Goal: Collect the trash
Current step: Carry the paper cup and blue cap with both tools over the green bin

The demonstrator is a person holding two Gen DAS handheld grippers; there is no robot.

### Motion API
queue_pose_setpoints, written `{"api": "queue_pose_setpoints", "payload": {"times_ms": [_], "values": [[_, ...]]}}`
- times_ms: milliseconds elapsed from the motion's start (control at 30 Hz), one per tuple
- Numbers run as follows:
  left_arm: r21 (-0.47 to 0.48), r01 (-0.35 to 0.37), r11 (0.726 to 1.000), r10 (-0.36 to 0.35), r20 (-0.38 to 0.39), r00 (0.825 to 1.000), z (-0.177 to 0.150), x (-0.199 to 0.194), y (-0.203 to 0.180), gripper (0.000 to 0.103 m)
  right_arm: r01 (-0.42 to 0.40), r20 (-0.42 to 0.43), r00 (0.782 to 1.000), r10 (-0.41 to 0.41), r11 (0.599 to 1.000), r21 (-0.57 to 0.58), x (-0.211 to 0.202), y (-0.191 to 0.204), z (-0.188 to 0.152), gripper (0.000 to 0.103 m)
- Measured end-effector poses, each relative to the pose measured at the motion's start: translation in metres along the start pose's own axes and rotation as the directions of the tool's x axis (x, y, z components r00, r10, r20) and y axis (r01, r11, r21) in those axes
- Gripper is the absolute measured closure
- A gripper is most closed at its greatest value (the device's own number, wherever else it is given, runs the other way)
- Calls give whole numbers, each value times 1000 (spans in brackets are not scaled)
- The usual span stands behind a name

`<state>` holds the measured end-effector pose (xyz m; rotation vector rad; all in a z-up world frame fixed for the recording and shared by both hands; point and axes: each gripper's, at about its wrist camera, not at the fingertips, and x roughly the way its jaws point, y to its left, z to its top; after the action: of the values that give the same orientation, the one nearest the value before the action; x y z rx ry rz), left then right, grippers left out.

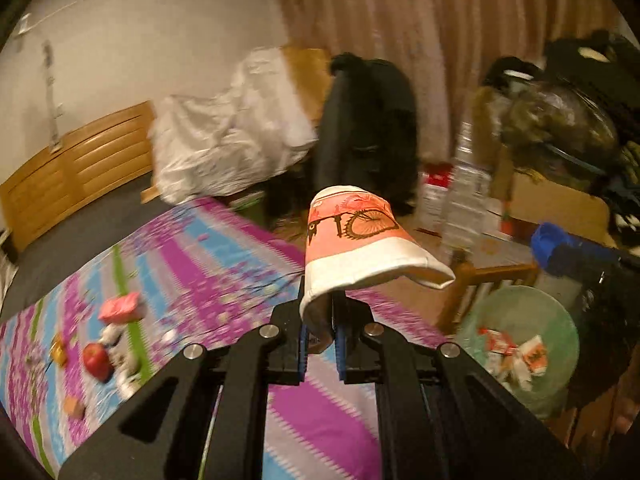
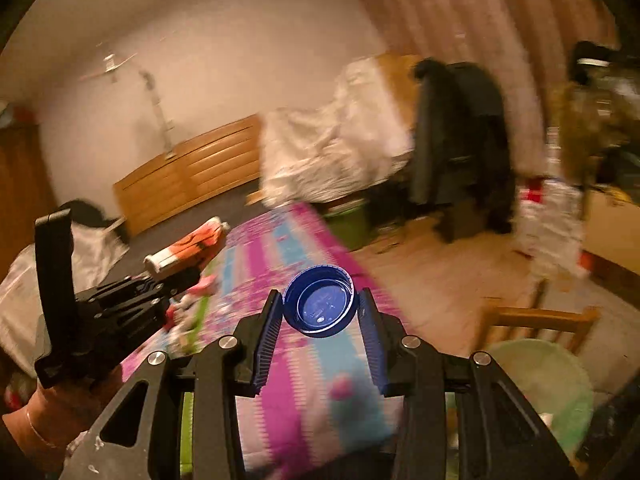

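A bed with a purple, blue and white striped sheet point(image 1: 224, 264) fills the view. A green bin point(image 1: 532, 320) sits beside it. The left tongs point(image 1: 322, 336) are clenched on a crushed paper cup point(image 1: 360, 240); the right tongs point(image 2: 320, 322) grasp a blue bottle cap point(image 2: 319, 306).

Orange-and-white paper cup point(image 1: 360, 236) (black bicycle print); blue cap point(image 2: 319, 301); purple-blue striped cloth point(image 1: 224, 256).
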<state>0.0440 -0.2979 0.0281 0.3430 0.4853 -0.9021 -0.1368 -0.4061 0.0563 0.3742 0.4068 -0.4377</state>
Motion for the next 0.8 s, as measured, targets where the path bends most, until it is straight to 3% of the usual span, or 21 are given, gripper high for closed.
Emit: {"api": "queue_pose_setpoints", "payload": {"times_ms": [167, 333, 600, 800], "values": [[90, 81, 993, -80, -10, 997, 14, 19, -57, 94, 177, 40, 983, -181, 981, 78, -43, -75, 1, 63], [147, 158, 976, -154, -33, 987, 24, 32, -109, 94, 344, 42, 937, -348, 935, 89, -78, -131, -4, 63], [226, 257, 940, -247, -72, 966, 29, 50, -178, 94, 422, 6, 905, -425, 900, 109, -83, -176, -19, 63], [252, 301, 920, -278, -124, 953, 21, 64, -205, 94, 427, -33, 904, -426, 897, 109, -73, -177, -32, 63]]}}
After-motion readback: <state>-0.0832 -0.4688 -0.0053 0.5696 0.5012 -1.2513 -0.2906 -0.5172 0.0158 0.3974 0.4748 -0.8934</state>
